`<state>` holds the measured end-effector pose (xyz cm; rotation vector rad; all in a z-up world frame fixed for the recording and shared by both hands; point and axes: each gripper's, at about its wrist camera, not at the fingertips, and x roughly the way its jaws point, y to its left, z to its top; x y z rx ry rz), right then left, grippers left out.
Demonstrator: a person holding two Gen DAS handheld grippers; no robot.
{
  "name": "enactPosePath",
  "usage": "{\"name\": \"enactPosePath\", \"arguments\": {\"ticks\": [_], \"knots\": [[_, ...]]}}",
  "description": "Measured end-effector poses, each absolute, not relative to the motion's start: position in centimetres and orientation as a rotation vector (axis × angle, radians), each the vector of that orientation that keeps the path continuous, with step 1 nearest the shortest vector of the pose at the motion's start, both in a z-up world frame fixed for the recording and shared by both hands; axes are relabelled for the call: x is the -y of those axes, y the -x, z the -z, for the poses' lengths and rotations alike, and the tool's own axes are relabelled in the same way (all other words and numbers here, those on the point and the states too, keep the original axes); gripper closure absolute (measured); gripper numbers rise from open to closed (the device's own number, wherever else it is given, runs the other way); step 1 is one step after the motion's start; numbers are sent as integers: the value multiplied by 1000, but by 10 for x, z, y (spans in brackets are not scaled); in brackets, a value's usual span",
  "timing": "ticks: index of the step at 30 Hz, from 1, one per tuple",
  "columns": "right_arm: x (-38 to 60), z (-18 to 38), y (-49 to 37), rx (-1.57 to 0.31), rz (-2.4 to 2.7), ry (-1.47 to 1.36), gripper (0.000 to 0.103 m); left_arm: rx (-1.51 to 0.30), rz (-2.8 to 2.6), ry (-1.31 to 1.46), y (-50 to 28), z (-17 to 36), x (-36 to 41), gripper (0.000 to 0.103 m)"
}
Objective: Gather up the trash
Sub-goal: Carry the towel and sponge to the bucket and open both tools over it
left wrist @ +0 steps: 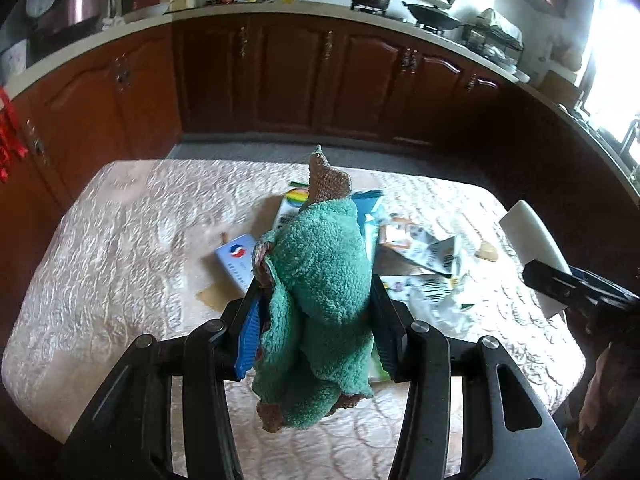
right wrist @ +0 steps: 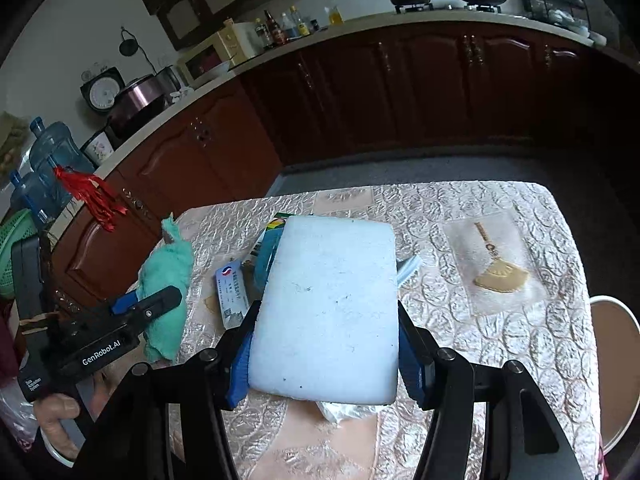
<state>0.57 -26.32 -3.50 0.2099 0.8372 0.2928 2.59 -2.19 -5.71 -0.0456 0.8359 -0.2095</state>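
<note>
Both jaws were full, left gripper [left wrist: 316, 304] clamping a cloth [left wrist: 320, 280], right gripper [right wrist: 324, 344] a foam block [right wrist: 332, 312], while litter [left wrist: 416, 256], probably cartons and wrappers, lay mid-frame on the table [left wrist: 120, 240] beyond both.

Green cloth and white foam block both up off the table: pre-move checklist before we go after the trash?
1. Left gripper clamped on the green cloth: ok, pads press both sides.
2. Right gripper clamped on the white foam block: ok.
3. A free gripper for picking trash: not ok, both jaws occupied.
4. Trash in view: ok, blue-white box and printed wrappers lie on the table.
5. Brown spill beside the box: not ok, unwiped.
6. Bin location: cannot tell, none in view.
</note>
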Motion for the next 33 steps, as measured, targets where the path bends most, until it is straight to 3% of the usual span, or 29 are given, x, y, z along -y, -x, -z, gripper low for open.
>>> {"name": "enactPosePath", "arguments": {"ticks": [33], "knots": [[385,14,64,-735,-49,-273,45,-777,509,-103,-8,25,200,57]]}}
